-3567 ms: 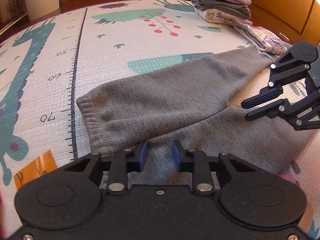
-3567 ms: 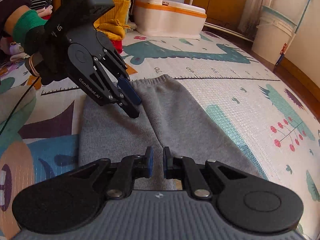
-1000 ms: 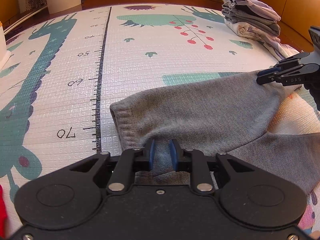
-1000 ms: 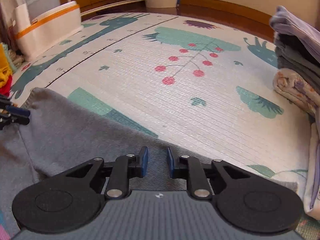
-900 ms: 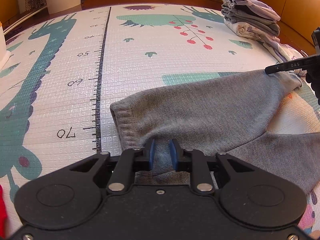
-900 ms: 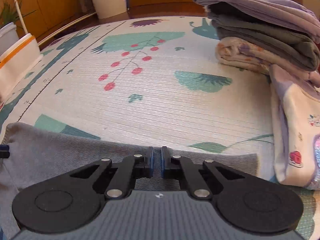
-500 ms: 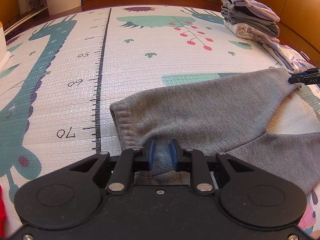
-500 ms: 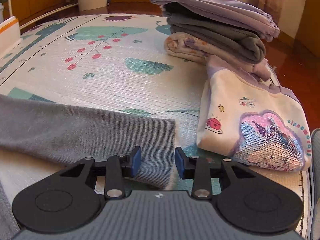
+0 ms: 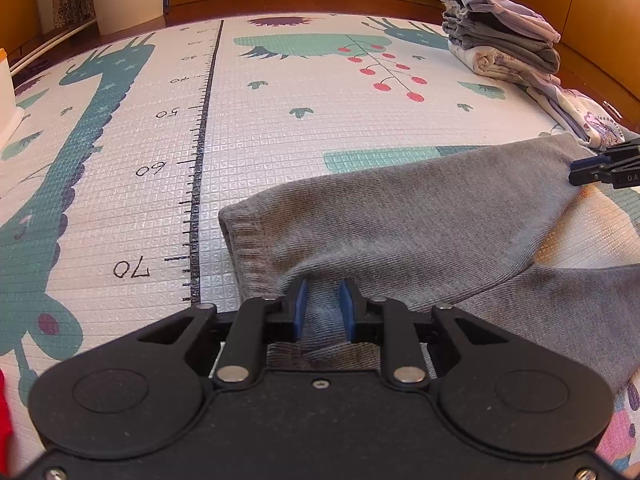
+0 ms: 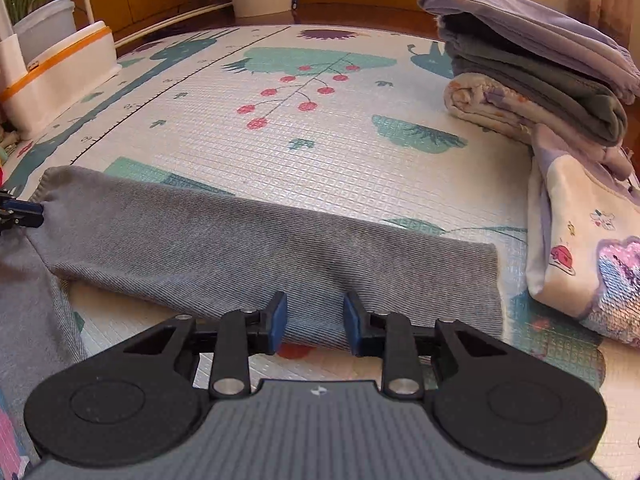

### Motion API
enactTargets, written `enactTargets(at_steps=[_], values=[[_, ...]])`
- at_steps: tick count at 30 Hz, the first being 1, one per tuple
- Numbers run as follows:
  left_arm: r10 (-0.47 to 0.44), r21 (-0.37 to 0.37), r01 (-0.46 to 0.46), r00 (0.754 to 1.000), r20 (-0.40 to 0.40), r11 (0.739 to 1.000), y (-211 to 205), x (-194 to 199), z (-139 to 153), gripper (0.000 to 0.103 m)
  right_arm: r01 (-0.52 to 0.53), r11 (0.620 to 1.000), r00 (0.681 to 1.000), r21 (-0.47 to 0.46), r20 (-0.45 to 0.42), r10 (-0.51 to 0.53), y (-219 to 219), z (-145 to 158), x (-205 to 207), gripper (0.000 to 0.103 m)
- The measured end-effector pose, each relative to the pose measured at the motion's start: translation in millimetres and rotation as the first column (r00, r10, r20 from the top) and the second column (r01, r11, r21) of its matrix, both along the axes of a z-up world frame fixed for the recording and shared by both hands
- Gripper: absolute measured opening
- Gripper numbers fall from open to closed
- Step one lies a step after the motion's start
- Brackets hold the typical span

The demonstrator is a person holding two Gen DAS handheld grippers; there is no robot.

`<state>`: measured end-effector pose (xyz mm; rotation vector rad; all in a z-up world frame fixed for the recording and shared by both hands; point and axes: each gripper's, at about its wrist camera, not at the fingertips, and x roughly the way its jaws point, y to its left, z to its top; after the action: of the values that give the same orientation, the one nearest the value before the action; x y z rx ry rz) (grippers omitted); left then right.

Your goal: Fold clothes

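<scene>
Left gripper (image 9: pixel 323 312) pinches our grey trousers (image 9: pixel 400 224) by the cuff; right gripper (image 10: pixel 314 322) hangs open over the other end. One leg lies across the play mat (image 9: pixel 280 120), folds still to come, stack of folded clothes (image 10: pixel 532 68) beside.

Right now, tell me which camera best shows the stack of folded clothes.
Right wrist view: the stack of folded clothes sits large, its layers distinct. Left wrist view shows it small at the mat's far corner.
</scene>
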<state>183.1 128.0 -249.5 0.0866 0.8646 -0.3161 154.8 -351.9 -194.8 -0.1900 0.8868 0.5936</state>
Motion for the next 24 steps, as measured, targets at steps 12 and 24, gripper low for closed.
enactTargets(at_steps=[12, 24], values=[[-0.087, 0.069, 0.086, 0.996, 0.017, 0.994, -6.2, -18.2, 26.1, 0.026, -0.096, 0.98, 0.992, -0.174, 0.067, 0.109, -43.3, 32.6, -59.3, 0.032], [-0.196, -0.066, 0.194, 0.98, -0.023, 0.979, -0.8, -80.3, 30.4, 0.026, -0.542, 0.801, 0.822, -0.254, 0.04, 0.568, -10.6, 29.0, -213.8, 0.037]])
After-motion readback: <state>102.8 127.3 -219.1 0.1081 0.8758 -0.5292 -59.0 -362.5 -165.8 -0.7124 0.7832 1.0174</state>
